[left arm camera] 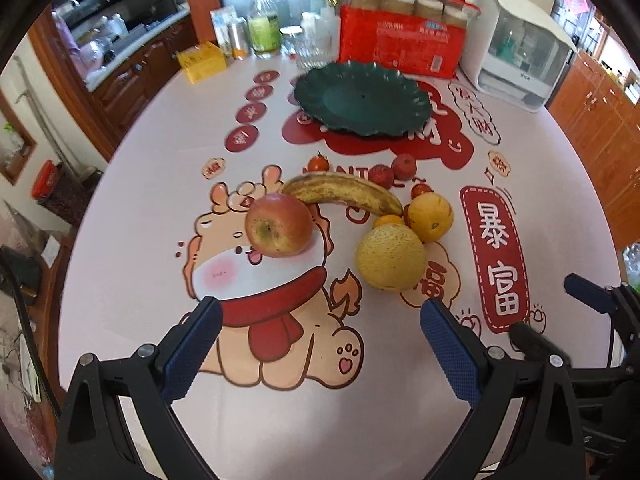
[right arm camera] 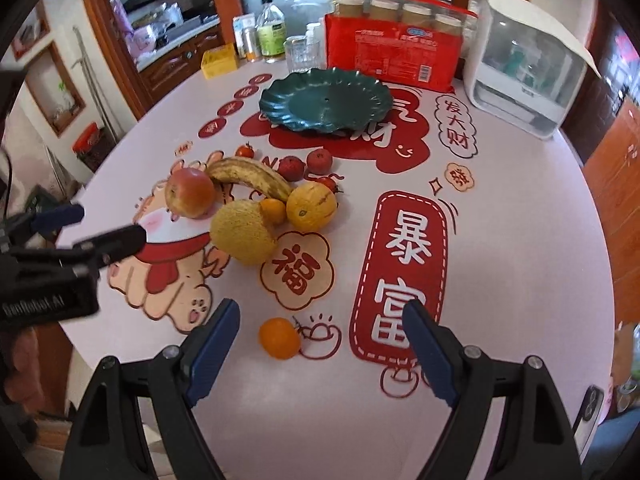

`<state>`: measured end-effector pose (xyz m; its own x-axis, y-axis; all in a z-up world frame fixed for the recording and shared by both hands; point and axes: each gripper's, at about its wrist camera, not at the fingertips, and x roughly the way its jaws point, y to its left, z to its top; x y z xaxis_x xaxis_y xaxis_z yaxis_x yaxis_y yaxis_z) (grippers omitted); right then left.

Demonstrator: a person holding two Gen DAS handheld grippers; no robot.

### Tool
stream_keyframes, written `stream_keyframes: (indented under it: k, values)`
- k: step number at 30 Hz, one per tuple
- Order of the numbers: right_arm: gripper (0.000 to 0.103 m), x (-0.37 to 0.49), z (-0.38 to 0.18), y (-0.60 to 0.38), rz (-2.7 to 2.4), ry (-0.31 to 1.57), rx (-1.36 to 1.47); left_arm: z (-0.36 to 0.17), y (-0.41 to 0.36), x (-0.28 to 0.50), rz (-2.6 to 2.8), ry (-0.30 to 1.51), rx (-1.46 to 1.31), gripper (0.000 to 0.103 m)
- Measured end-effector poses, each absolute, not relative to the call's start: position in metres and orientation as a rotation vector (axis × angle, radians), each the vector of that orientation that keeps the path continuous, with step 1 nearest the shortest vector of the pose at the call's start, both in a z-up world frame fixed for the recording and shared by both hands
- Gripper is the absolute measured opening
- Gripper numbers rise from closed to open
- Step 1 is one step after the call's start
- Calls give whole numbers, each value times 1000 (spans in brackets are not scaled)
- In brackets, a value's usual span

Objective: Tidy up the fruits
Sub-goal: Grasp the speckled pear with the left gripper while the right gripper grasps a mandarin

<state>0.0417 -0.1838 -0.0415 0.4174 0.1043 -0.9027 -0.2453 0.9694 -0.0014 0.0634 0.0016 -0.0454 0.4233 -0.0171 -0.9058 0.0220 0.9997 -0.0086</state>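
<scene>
Holding our right gripper (right arm camera: 320,350) wide open and empty above the small round orange tangerine (right arm camera: 279,338) near the table's front edge, we should straddle it squarely; our left gripper (left arm camera: 320,344), also spread empty, faces the red apple (left arm camera: 279,225).

The tablecloth (right arm camera: 520,240) carries large Chinese characters: 暴富 in white on a red label at right, 福 in red on a cream cloud near the fruit, 发大财 on a far cloud. The left gripper (right arm camera: 92,228) body reads GenRobot.AI.
</scene>
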Motion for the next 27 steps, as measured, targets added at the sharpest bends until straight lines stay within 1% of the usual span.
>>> stream_keyframes:
  k: [3, 8, 12, 18, 23, 25, 27]
  values:
    - [83, 47, -65, -178, 267, 1165, -145, -59, 3, 75, -56, 1163, 2, 99]
    - [64, 53, -100, -179, 332, 1236, -100, -80, -7, 96, -122, 1198, -14, 99]
    - [62, 55, -117, -181, 370, 1266, -56, -100, -21, 111, -171, 1242, -31, 99]
    - [61, 52, -132, -171, 397, 1274, -120, -121, -37, 125, -183, 1270, -36, 99]
    - [55, 45, -134, -159, 423, 1242, -177, -131, -44, 134, -174, 1277, -43, 98]
    - [51, 42, -135, -154, 438, 1239, -195, -133, -45, 136, -172, 1274, -44, 96]
    - [47, 38, -138, -150, 452, 1242, -208, -135, -46, 138, -169, 1277, -44, 90]
